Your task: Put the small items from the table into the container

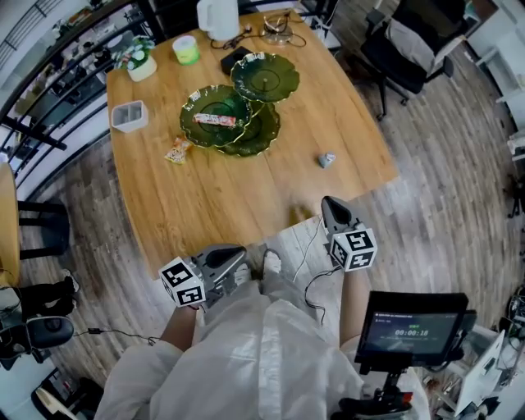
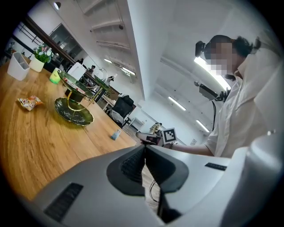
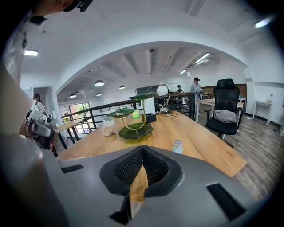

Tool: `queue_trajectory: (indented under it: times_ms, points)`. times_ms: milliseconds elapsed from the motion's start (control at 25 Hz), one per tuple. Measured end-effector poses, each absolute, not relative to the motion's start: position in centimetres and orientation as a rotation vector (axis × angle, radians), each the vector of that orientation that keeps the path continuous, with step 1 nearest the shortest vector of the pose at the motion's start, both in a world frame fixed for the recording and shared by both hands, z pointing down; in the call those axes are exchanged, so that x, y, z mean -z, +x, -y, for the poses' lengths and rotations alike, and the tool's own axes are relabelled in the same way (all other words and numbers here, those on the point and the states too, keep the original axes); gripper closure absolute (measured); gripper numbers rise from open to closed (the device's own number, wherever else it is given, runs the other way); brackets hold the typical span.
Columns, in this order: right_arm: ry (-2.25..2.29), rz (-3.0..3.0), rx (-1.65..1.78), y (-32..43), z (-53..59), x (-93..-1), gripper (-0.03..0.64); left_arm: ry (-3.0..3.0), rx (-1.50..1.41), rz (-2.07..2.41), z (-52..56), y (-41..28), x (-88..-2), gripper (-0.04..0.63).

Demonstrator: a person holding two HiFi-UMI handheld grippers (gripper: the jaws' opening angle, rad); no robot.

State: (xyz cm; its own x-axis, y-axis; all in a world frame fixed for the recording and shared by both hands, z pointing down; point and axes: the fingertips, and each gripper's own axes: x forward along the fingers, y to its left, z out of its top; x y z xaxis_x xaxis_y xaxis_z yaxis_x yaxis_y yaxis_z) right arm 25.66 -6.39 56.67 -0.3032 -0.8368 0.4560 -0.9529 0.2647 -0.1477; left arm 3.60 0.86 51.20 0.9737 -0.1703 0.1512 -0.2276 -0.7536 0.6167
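Just at the table [image 1: 246, 205] edge: left gripper [image 1: 239, 257], right gripper [image 1: 327, 203].

A: Layout, quick?
B: Container [image 1: 130, 116] on the table [image 1: 246, 197], at its left edge. Plate stand [image 1: 264, 79] mid-table, to the container's right. Wrapped bar [image 1: 215, 120] on the stand's left plate.
A: Loose bits?
B: Snack packet [image 1: 178, 150] on the table between container and stand, nearer side. Small bottle [image 1: 326, 160] well right of the stand. Plant pot [image 1: 139, 59], cup [image 1: 186, 49] and kettle [image 1: 218, 18] along the far edge.
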Motion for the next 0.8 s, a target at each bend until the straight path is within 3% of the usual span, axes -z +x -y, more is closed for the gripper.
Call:
queue_trajectory:
  times_ms: [800]
  points:
    - [1.752, 2.127, -0.558, 31.1, 13.8, -60.2, 0.601, 2.376, -0.143, 0.270, -0.2, 4.4, -53.4, 0.588]
